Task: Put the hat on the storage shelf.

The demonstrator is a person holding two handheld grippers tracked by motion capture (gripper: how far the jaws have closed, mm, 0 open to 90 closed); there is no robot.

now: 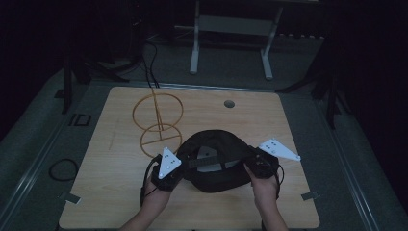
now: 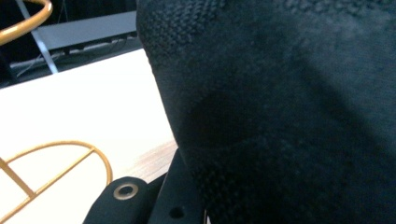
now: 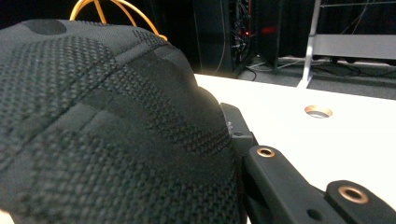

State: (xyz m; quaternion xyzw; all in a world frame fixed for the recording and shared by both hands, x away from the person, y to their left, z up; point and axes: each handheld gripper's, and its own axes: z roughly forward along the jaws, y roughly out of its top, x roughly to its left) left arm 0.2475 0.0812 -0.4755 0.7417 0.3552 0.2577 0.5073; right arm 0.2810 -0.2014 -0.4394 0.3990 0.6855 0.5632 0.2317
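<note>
Both grippers are clamped on the black cap (image 1: 214,161) near the desk's front edge: left gripper (image 1: 179,166) on its left side, right gripper (image 1: 250,163) on its right. The wire stand (image 1: 158,120) sits just behind-left, nearer the left hand.

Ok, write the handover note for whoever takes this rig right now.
Left claw: shut on the left side of the black cap.
Right claw: shut on the cap's right side.
Cap: upside down near the table's front middle, between both hands. Gold wire stand: upright just behind-left of the cap, untouched.
Done: cap gripped on both sides.
Left: probably lift it and set it on the stand.
</note>
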